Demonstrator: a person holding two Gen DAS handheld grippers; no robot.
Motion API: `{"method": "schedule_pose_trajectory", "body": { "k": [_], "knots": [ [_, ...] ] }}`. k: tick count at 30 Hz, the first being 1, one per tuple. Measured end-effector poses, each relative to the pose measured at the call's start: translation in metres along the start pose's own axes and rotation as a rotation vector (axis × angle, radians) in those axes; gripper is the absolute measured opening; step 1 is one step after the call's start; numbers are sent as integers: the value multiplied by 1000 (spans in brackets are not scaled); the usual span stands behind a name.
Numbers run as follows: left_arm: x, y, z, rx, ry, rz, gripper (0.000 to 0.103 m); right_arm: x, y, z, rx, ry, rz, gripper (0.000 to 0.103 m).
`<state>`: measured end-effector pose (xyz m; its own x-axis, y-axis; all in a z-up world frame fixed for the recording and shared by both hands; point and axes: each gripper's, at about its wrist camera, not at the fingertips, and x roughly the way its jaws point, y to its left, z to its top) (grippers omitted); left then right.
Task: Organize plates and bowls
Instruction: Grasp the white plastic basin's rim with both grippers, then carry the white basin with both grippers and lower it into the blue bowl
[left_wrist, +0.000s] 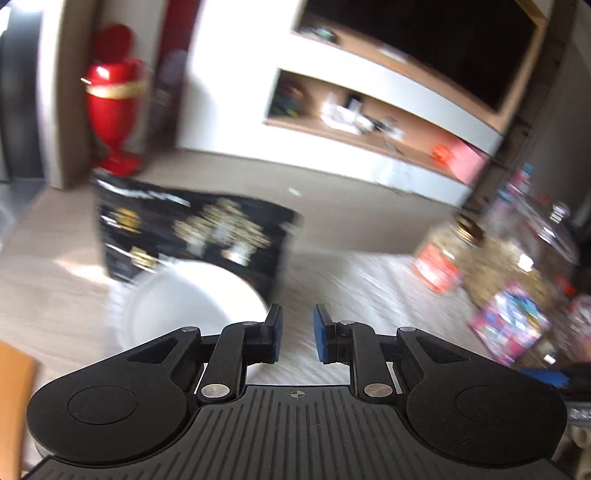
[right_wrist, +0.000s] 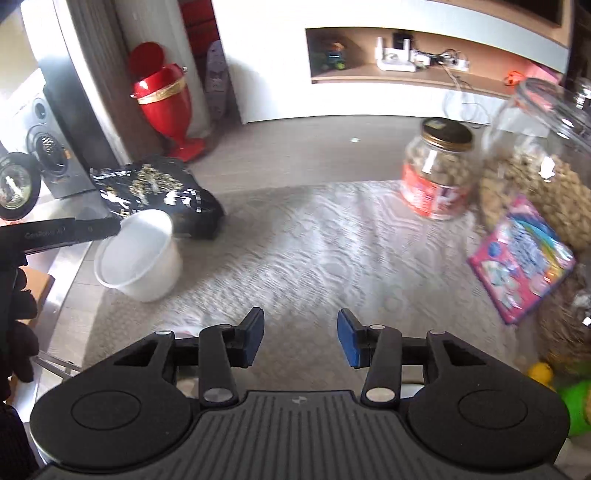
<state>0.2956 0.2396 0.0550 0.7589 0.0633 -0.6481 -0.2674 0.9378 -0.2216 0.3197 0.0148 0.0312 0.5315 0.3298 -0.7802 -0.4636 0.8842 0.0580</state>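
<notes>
A white bowl (right_wrist: 138, 254) sits near the table's (right_wrist: 314, 251) left edge, beside a black bag (right_wrist: 159, 192). It looks light, rigid and slick; its rim seems the best hold. Left gripper (left_wrist: 297, 334) narrowly parted, right gripper (right_wrist: 301, 338) spread, both empty.

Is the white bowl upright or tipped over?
Tipped: the white bowl leans, its opening facing sideways towards the camera, beside the black bag.
</notes>
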Motion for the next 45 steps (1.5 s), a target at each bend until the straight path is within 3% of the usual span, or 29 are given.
{"method": "schedule_pose_trajectory", "body": {
  "k": [2,4,10,13,16,17,19,20,21,24,29,34,39,43,45],
  "knots": [
    [7,43,11,-64,-34,143,21,31,29,16,-8,41,62,44],
    [19,79,15,-165,-10,128,21,65,54,32,1,90,116,44],
    [62,119,12,-225,119,184,21,147,101,66,91,171,187,44],
    [79,124,4,-221,196,233,22,182,113,71,102,203,160,44],
    [87,123,-2,-214,220,266,23,212,117,63,119,263,135,44],
    [89,123,-4,-213,223,266,23,218,116,59,126,282,129,42],
    [97,121,-9,-221,252,249,23,222,112,51,133,317,133,23],
    [101,123,-12,-246,269,229,23,219,109,47,133,324,135,13],
    [104,124,-16,-281,284,198,23,210,105,45,135,318,134,10],
    [97,112,-18,-339,298,66,22,163,89,41,79,239,84,11],
    [47,26,-12,-145,204,-186,22,52,27,28,77,124,-19,11],
    [2,-88,-42,62,235,-401,26,-65,-44,-21,81,9,-158,11],
    [0,-180,-98,242,391,-483,27,-90,-115,-72,171,43,-237,12],
    [32,-197,-129,187,530,-476,27,-67,-139,-100,157,67,-235,20],
    [36,-193,-136,161,533,-434,25,-58,-146,-108,160,73,-218,28]
  ]
}}
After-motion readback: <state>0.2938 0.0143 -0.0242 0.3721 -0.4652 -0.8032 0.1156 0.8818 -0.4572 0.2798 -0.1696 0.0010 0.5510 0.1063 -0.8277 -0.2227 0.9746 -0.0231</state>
